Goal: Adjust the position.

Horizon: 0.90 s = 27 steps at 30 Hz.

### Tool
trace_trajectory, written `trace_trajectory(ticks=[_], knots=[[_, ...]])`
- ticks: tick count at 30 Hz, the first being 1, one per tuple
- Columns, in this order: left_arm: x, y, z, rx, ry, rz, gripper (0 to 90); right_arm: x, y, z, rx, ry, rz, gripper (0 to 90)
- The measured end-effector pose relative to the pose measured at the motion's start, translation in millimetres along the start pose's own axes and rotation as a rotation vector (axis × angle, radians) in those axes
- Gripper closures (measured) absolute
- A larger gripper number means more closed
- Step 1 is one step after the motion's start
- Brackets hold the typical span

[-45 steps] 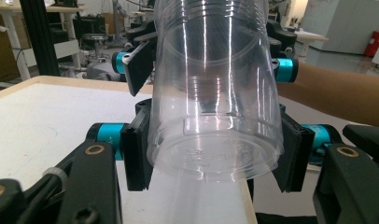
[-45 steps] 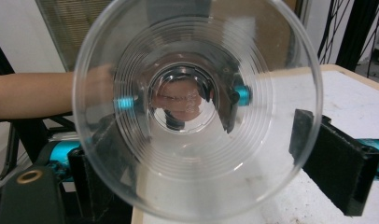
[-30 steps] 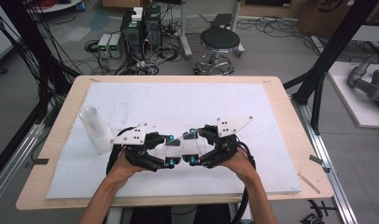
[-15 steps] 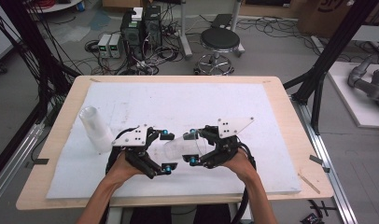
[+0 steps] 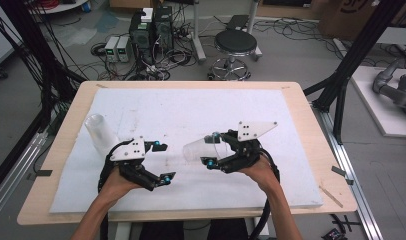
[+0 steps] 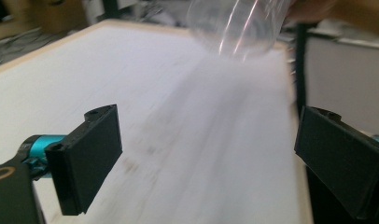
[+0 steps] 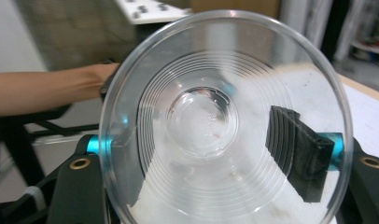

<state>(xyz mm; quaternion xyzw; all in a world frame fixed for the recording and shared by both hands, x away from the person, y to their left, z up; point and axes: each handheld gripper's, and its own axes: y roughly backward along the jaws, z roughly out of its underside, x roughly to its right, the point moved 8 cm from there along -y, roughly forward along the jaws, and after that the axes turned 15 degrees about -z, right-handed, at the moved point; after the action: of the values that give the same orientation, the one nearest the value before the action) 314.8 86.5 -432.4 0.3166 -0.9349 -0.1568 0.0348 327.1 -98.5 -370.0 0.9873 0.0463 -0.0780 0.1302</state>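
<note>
Clear cup point(image 7: 225, 121) mouth-on, right gripper point(image 5: 214, 149) clamping

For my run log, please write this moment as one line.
right gripper: shut on clear cup, held sideways | left gripper: jaws just opened, nothing between | second cup stack: on white board, left

Your right gripper point(image 5: 211, 150) holds a clear plastic cup point(image 5: 198, 149) on its side, fingers point(image 5: 209, 163) clamped on it, above the white tabletop point(image 5: 191, 107). Your left gripper point(image 5: 163, 161), just beside the cup and apart from it, has just been opening, nothing between its fingers. A second clear cup point(image 5: 100, 132) sits at the left.
</note>
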Motion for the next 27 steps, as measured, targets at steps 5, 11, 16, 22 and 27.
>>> trace_trajectory(ticks=[5, 11, 16, 22, 27], knots=[[-15.3, 9.5, 23.3, -0.035, 0.029, -0.098, 7.3, 15.3, 7.3, 3.8, -0.084, -0.072, 0.125, 32.8], [-31.4, 23.2, 49.4, -0.067, 0.055, -0.209, 8.0, 23.6, 8.0, 7.6, -0.195, -0.105, 0.195, 33.0], [-39.1, 33.3, 67.5, -0.075, 0.068, -0.264, 8.2, 35.7, 6.1, 13.4, -0.33, -0.16, 0.295, 33.1], [-46.5, 40.1, 82.1, -0.081, 0.096, -0.291, 8.2, 42.9, -2.6, 13.8, -0.448, -0.205, 0.33, 33.3], [-48.9, 42.8, 82.5, -0.063, 0.105, -0.294, 8.2, 44.7, -7.8, 10.0, -0.473, -0.218, 0.339, 33.4]])
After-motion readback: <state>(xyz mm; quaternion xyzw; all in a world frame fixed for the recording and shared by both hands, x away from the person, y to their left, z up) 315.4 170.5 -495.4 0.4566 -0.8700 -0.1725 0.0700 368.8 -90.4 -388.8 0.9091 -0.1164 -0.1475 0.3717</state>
